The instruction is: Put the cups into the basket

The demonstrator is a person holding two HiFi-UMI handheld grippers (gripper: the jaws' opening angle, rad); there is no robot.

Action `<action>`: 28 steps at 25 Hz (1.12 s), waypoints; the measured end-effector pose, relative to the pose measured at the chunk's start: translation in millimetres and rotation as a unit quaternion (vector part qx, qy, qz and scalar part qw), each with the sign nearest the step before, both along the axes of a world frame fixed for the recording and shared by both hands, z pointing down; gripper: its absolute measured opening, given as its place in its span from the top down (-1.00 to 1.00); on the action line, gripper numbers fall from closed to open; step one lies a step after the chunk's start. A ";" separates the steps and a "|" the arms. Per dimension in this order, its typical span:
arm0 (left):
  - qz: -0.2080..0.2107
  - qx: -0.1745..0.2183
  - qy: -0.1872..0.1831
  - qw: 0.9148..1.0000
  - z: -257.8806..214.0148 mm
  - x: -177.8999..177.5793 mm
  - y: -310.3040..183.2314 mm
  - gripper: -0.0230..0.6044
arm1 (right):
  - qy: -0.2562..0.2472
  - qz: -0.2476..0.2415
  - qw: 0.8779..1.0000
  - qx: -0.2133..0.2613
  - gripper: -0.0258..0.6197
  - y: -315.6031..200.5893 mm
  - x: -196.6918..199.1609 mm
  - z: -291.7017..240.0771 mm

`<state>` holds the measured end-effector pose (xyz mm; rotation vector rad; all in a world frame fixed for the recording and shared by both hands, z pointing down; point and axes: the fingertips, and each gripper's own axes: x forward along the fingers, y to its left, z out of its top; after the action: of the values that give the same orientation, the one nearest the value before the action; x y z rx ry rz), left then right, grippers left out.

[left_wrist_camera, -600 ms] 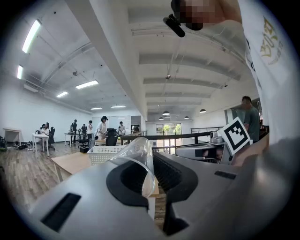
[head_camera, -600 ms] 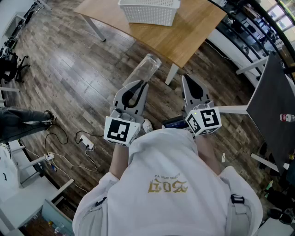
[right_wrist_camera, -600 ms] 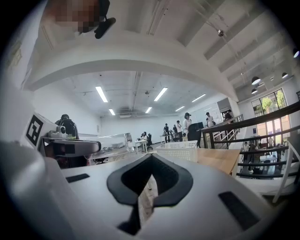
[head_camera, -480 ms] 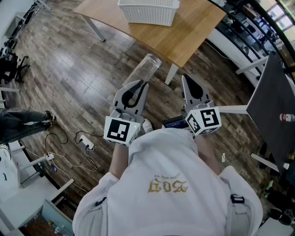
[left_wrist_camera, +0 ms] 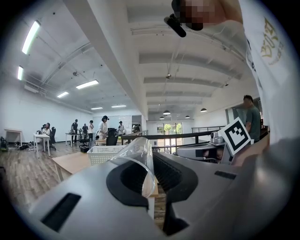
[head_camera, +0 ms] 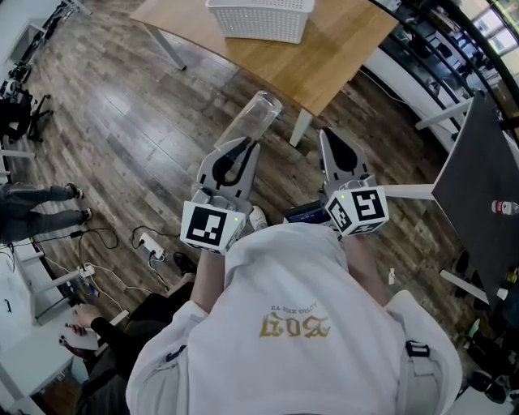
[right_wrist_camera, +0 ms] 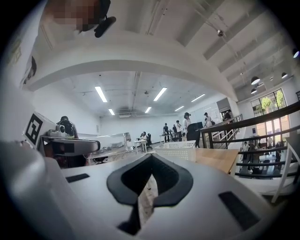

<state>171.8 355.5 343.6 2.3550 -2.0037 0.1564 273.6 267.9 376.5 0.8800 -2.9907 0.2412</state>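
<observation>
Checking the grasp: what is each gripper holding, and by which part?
The left gripper pinches the clear cup by its wall at the rim. The right gripper is shut and holds nothing.

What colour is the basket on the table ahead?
White, with perforated lattice walls. The basket shows best in the head view, on the wooden table.

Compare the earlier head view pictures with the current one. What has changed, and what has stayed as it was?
Only bystanders moved. The legs at the left edge have changed stance, and a second person has come into view at the lower left, one hand low. The left gripper still clamps the clear cup, the right gripper stays shut and empty, and the basket remains on the table.
</observation>
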 end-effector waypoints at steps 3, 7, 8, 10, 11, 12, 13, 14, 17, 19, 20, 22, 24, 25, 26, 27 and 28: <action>-0.001 0.003 -0.004 1.000 0.5 2.3 1.4 0.80 | -0.001 -0.001 1.000 -0.002 0.89 -0.3 4.5 -0.9; -0.004 0.009 -0.009 1.000 -3.2 13.1 -0.2 0.80 | -0.003 -0.003 1.000 -0.005 0.89 -1.2 18.6 -1.2; -0.005 0.009 -0.008 1.000 -3.8 15.7 -0.8 0.80 | -0.003 -0.003 1.000 -0.006 0.89 -1.4 22.4 -0.5; -0.010 0.007 -0.005 1.000 -4.3 19.6 -1.7 0.80 | -0.003 -0.003 1.000 -0.008 0.89 -2.4 29.4 1.0; -0.012 0.008 -0.006 1.000 -4.2 20.9 -2.2 0.79 | -0.002 -0.003 1.000 -0.008 0.89 -3.4 32.6 1.5; -0.014 0.008 -0.008 1.000 -3.6 21.8 -2.6 0.80 | -0.002 -0.003 1.000 -0.009 0.89 -4.5 35.6 2.1; -0.017 0.008 -0.008 1.000 -2.6 22.7 -2.7 0.79 | -0.003 -0.003 1.000 -0.010 0.89 -5.5 38.1 2.8; -0.018 0.006 -0.008 1.000 -1.6 23.7 -2.7 0.79 | -0.003 -0.004 1.000 -0.012 0.89 -6.4 39.9 3.7; -0.020 0.001 -0.006 1.000 -0.6 25.5 -3.8 0.79 | -0.004 -0.005 1.000 -0.017 0.89 -8.9 40.7 5.2; -0.019 -0.001 -0.007 1.000 -1.4 24.8 -4.6 0.79 | -0.005 -0.006 1.000 -0.019 0.89 -9.6 38.3 4.8; -0.018 -0.001 -0.007 1.000 -1.8 23.7 -5.2 0.80 | -0.005 -0.007 1.000 -0.020 0.89 -10.1 36.3 4.9; -0.019 -0.002 -0.007 1.000 -1.9 19.4 -7.5 0.79 | -0.004 -0.009 1.000 -0.024 0.89 -12.0 31.6 6.8; -0.020 -0.003 -0.008 1.000 -1.8 13.5 -12.2 0.79 | -0.001 -0.010 1.000 -0.028 0.89 -16.1 26.9 10.3; -0.021 -0.004 -0.007 1.000 -1.6 9.8 -15.4 0.79 | 0.000 -0.010 1.000 -0.030 0.89 -18.7 24.2 12.2; -0.022 -0.003 -0.005 1.000 -1.6 5.5 -19.0 0.79 | 0.002 -0.009 1.000 -0.030 0.89 -21.8 21.2 13.9; -0.022 0.001 -0.004 1.000 -1.9 0.1 -23.1 0.80 | 0.003 -0.008 1.000 -0.030 0.89 -25.5 17.3 15.1; -0.022 0.005 -0.003 1.000 -2.2 -6.1 -27.8 0.79 | 0.004 -0.006 1.000 -0.028 0.89 -30.1 12.5 15.8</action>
<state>165.7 327.7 341.3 2.3175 -2.0621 0.1524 286.1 237.8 392.4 0.8543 -2.9656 0.3193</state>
